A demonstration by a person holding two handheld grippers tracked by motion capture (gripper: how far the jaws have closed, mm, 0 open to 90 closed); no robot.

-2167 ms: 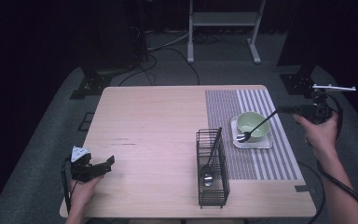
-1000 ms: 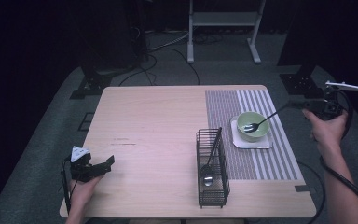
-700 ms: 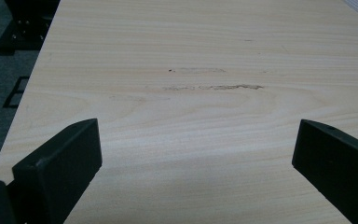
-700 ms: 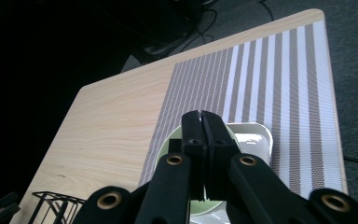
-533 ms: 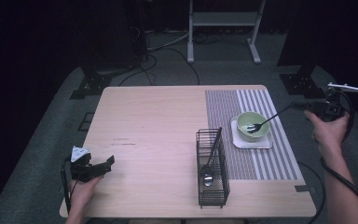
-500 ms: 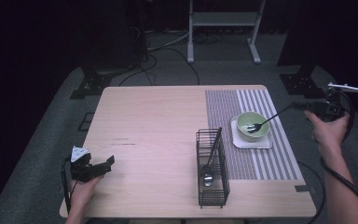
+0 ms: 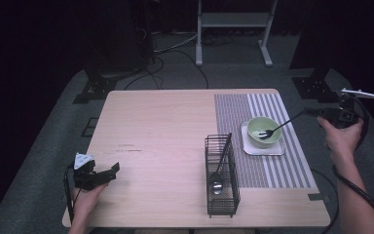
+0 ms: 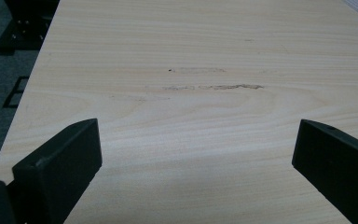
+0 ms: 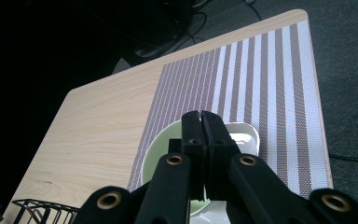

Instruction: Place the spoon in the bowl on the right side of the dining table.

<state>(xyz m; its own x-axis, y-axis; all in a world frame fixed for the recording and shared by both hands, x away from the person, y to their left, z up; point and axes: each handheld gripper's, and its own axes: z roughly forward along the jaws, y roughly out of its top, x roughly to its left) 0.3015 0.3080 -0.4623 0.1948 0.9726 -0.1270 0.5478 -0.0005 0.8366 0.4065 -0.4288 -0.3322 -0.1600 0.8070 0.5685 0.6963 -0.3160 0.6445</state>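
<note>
A pale green bowl (image 7: 264,131) stands on a white square saucer (image 7: 263,148) on the striped placemat (image 7: 238,112). A long-handled spoon (image 7: 277,127) slants with its head inside the bowl. Its handle runs up to my right gripper (image 7: 316,112), which is shut on its end beyond the table's right edge. In the right gripper view the jaws (image 9: 202,114) are pressed together above the bowl (image 9: 156,149) and hide the spoon. My left gripper (image 7: 112,170) rests at the table's front left, open, with bare wood between its fingers (image 8: 60,163).
A black wire caddy (image 7: 221,175) stands near the front middle of the table with a second spoon (image 7: 217,183) upright inside it. The placemat (image 9: 261,79) covers the right part of the table. Cables and a metal stand base lie on the floor beyond the far edge.
The spoon's head has gone from the bowl's front rim into the bowl. My right hand has drifted slightly to the right. The left gripper has not moved.
</note>
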